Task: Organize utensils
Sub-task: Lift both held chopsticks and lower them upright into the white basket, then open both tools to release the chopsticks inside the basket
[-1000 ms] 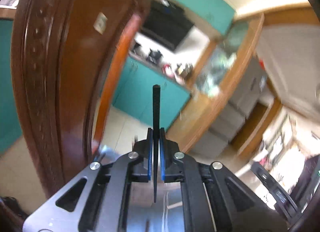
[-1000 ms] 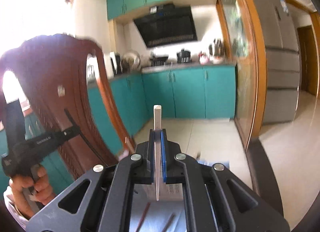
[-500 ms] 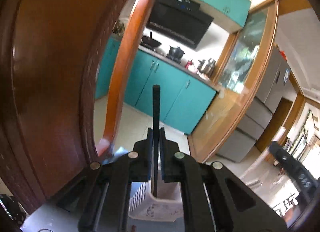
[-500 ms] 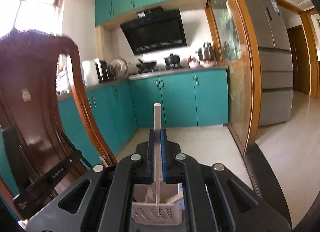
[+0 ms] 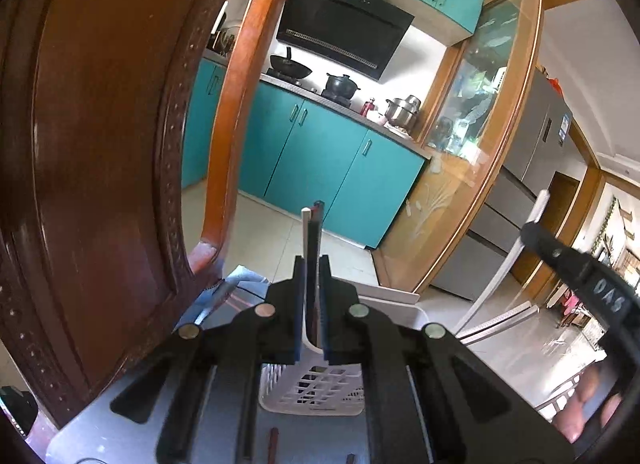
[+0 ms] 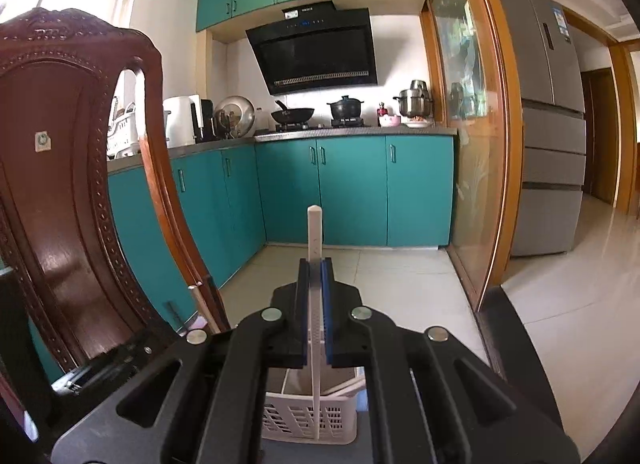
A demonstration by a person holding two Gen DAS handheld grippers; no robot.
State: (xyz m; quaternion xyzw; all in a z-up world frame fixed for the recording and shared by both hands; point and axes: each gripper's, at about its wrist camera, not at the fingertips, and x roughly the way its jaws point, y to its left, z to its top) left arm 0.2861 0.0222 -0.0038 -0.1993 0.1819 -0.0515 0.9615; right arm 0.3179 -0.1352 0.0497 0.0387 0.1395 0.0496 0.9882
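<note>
Over the grey table (image 5: 120,436), both grippers hang side by side, each clenched on a slim utensil that stands upright between its blue pads. The left gripper (image 5: 311,268) pinches a dark chopstick (image 5: 317,223), and a white stick (image 5: 306,240) rises just beside it on its left; I cannot tell from here whether that one is also gripped or stands behind. The right gripper (image 6: 315,272) clamps a white chopstick (image 6: 315,232), whose lower end reaches down in front of the white slotted utensil basket (image 6: 296,420). That basket sits on the table just ahead of both grippers, and a few white pieces already lean inside it. Two reddish-brown chopsticks (image 5: 273,444) lie flat on the table nearer than the basket. A carved dark wooden chair back (image 6: 60,191) stands close on the left. Behind are teal kitchen cabinets (image 6: 352,191), a black range hood (image 6: 316,51) and a steel fridge (image 6: 548,135).
</note>
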